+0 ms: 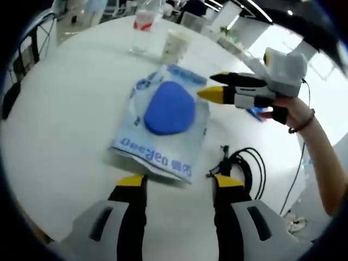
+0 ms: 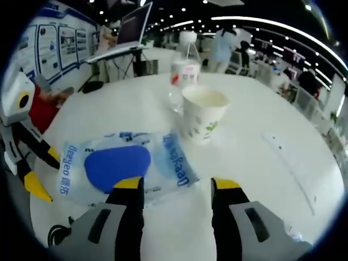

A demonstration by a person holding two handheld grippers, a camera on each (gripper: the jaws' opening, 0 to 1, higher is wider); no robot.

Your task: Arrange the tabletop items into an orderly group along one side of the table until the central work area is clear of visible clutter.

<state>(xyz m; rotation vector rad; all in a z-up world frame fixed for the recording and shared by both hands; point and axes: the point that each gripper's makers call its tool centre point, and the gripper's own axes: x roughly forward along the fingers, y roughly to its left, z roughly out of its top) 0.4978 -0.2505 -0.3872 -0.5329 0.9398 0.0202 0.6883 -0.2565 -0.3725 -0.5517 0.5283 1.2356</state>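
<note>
- The pack (image 2: 125, 163) lies flat on the desk (image 2: 261, 163), just beyond your right tongs (image 2: 176, 187), which are spread.
- It looks soft and light; pinch its near edge.
- Your left tongs (image 1: 179, 185) are spread too.

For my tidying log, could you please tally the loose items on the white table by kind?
Tissue packs: 1
Paper cups: 1
Water bottles: 1
Black cables: 1
Total: 4

Bottle (image 1: 144, 22) top cut off; black cable (image 2: 57, 235) partly hidden behind gripper.
</note>
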